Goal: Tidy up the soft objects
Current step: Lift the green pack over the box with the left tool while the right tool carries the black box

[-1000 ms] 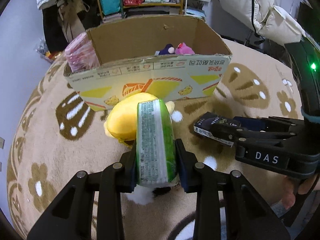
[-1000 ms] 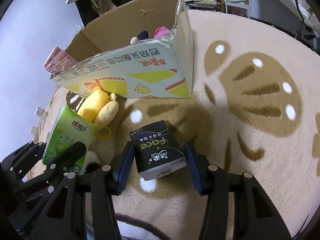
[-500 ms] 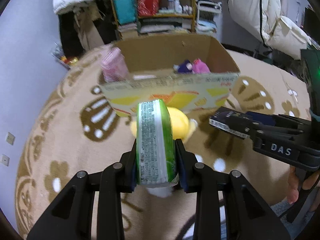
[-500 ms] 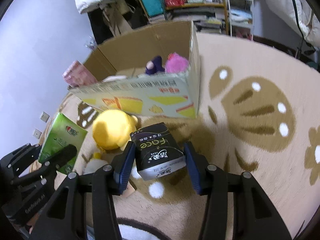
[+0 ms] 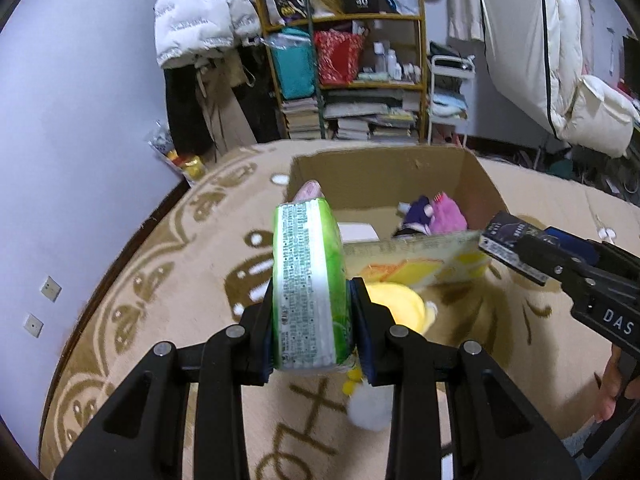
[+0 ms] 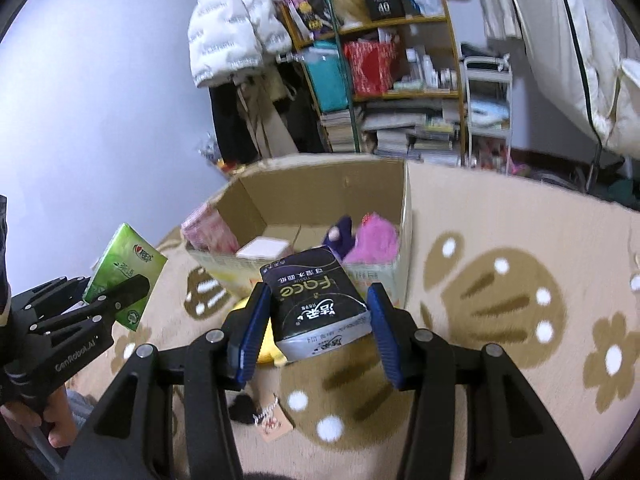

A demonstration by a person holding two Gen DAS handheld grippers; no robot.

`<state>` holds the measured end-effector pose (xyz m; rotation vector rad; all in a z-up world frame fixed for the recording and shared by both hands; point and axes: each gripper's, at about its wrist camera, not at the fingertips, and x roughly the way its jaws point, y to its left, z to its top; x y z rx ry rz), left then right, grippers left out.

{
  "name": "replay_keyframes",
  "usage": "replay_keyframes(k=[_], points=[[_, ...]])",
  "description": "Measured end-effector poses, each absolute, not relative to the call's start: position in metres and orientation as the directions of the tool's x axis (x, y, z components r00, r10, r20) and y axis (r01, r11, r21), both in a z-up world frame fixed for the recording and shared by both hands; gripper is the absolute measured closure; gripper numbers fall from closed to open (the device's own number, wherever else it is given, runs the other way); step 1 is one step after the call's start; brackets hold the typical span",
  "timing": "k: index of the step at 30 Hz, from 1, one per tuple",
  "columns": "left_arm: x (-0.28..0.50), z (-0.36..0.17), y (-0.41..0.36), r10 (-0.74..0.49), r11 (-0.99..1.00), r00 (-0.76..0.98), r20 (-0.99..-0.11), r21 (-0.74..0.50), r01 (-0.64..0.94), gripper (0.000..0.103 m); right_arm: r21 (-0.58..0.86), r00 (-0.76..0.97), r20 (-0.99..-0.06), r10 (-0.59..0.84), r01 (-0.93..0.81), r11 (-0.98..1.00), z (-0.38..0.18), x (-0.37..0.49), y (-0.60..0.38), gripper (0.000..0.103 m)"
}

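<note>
- The left gripper [image 5: 310,320] pinches a green tissue pack [image 5: 306,288] edge-on between its pads, held in the air above the rug [image 5: 160,272], on the near left side of the cardboard box [image 5: 384,176].
- A pink pack [image 6: 210,228] leans in the box's left end, against the left wall.
- A white flat item [image 6: 264,248] lies on the box floor, just right of the pink pack.
- A yellow plush toy [image 5: 396,306] lies on the rug, against the box's near wall; a white fluffy piece [image 5: 370,410] lies nearer the camera.
- A purple plush [image 6: 340,236] and a pink plush [image 6: 376,240] sit together in the box's right end.
- The right gripper [image 6: 316,330] clamps a black tissue pack [image 6: 316,304], held in the air just short of the box's near right corner.
</note>
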<state>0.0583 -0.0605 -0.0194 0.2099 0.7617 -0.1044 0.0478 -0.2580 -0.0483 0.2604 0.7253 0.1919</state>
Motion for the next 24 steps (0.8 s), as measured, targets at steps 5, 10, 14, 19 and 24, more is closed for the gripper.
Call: replay_keyframes(k=[5, 10, 14, 19, 24], points=[[0.066, -0.007, -0.059, -0.016, 0.975, 0.758, -0.652, 0.159, 0.158, 0.072, 0.292, 0.758, -0.6, 0.255, -0.089, 0.952, -0.042, 0.057, -0.257, 0.051], [0.078, 0.006, -0.066, -0.023, 0.972, 0.79, -0.612, 0.17, 0.16, 0.072, 0.275, 0.787, -0.568, 0.242, -0.095, 0.957, -0.037, 0.067, -0.257, 0.051], [0.09, 0.015, -0.075, -0.034, 0.97, 0.812, -0.583, 0.176, 0.168, 0.072, 0.257, 0.802, -0.55, 0.234, -0.104, 0.961, -0.032, 0.077, -0.255, 0.051], [0.106, 0.019, -0.083, -0.04, 0.964, 0.826, -0.563, 0.195, 0.18, 0.072, 0.244, 0.819, -0.531, 0.22, -0.1, 0.964, -0.031, 0.088, -0.254, 0.051], [0.118, 0.014, -0.091, -0.047, 0.958, 0.829, -0.558, 0.21, 0.196, 0.072, 0.201, 0.827, -0.532, 0.182, -0.086, 0.976, -0.034, 0.098, -0.254, 0.051]])
